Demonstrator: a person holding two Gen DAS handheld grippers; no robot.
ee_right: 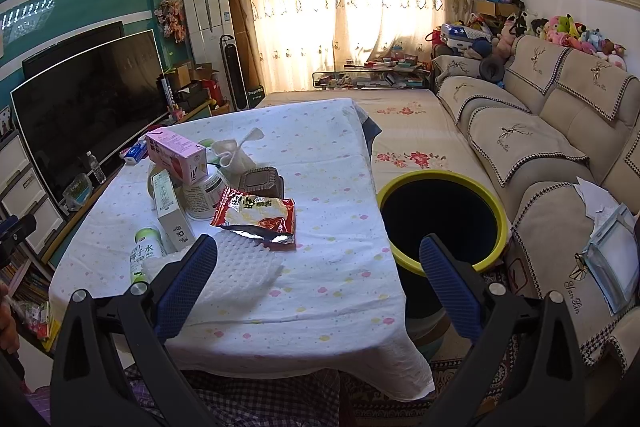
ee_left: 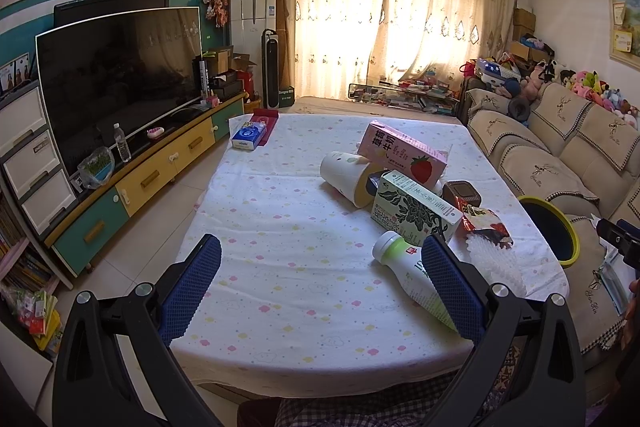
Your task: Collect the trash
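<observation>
A: Television (ee_left: 120,75) fills the left of the left wrist frame, on a low yellow and teal cabinet (ee_left: 160,175) where a small water bottle (ee_left: 122,143) stands. What about the surface?

B: Centre frame, a table under a white cloth (ee_left: 288,267) dotted with pastel shapes. At its far left corner lies a blue tissue pack (ee_left: 249,138). Right of centre is the trash heap: a white paper cup (ee_left: 346,175) on its side, a pink strawberry milk carton (ee_left: 402,154) leaning on top of it, a green-and-white floral carton (ee_left: 416,213) just below, a dark brown container (ee_left: 462,193) behind, a red snack wrapper (ee_left: 486,223) touching a white foam net (ee_left: 496,263), and a white bottle with a green cap (ee_left: 408,271) lying nearest the camera.

A: And the claws?

B: Left gripper (ee_left: 320,283) is spread wide over the near edge of the table, nothing between its blue pads; the bottle passes behind the right-hand pad. Right gripper (ee_right: 318,283) is also spread wide and empty, with the foam net (ee_right: 240,263) just behind its left-hand pad.

A: Further right?

B: In the right wrist view, right of the table edge, a dark bin with a yellow rim (ee_right: 442,223) stands on the floor between table and beige sofa (ee_right: 532,147). Plush toys (ee_right: 576,31) line the sofa back at upper right, and sunlit curtains (ee_right: 352,7) span the top centre.
</observation>
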